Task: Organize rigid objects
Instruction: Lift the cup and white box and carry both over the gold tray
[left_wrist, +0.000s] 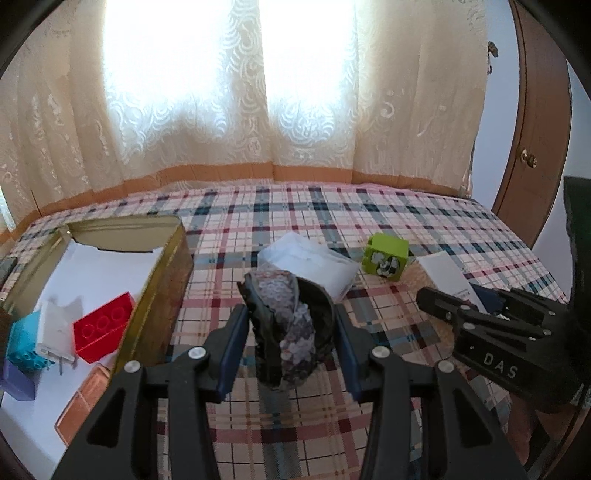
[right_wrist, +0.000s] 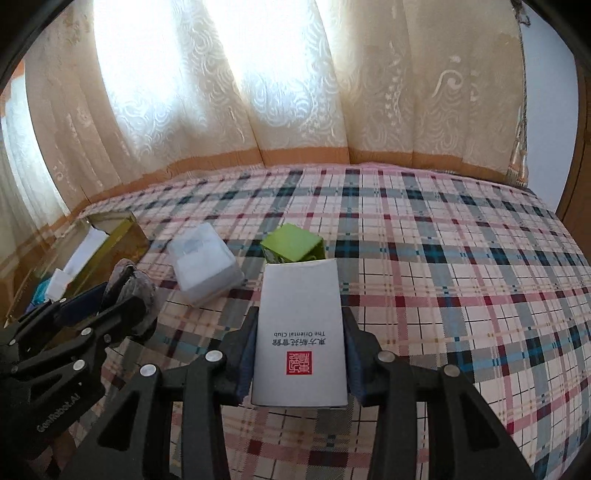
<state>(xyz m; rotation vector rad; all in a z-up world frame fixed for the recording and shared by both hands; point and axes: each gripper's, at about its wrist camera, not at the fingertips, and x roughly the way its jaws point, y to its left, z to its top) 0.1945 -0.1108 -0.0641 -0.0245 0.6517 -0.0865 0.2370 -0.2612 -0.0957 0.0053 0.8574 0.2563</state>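
My left gripper (left_wrist: 290, 332) stands around a dark floral glasses case (left_wrist: 291, 325) on the plaid bed; its pads sit beside the case, and contact is unclear. My right gripper (right_wrist: 301, 350) is shut on a white box (right_wrist: 301, 332) with a red seal and holds it just above the bed. A green toy block (left_wrist: 386, 258) lies behind, also in the right wrist view (right_wrist: 293, 245). A clear plastic box (left_wrist: 314, 264) lies behind the case, also in the right wrist view (right_wrist: 203, 266). The gold tin (left_wrist: 162, 273) at the left holds a red brick (left_wrist: 103, 326), a blue brick (left_wrist: 24, 341) and a white piece (left_wrist: 55, 328).
The plaid bedspread (right_wrist: 461, 277) stretches right and back. Lace curtains (left_wrist: 240, 110) hang behind the bed. A wooden door (left_wrist: 535, 147) stands at far right. A purple block (left_wrist: 16, 380) lies in the tin's near corner. The right gripper shows in the left wrist view (left_wrist: 491, 325).
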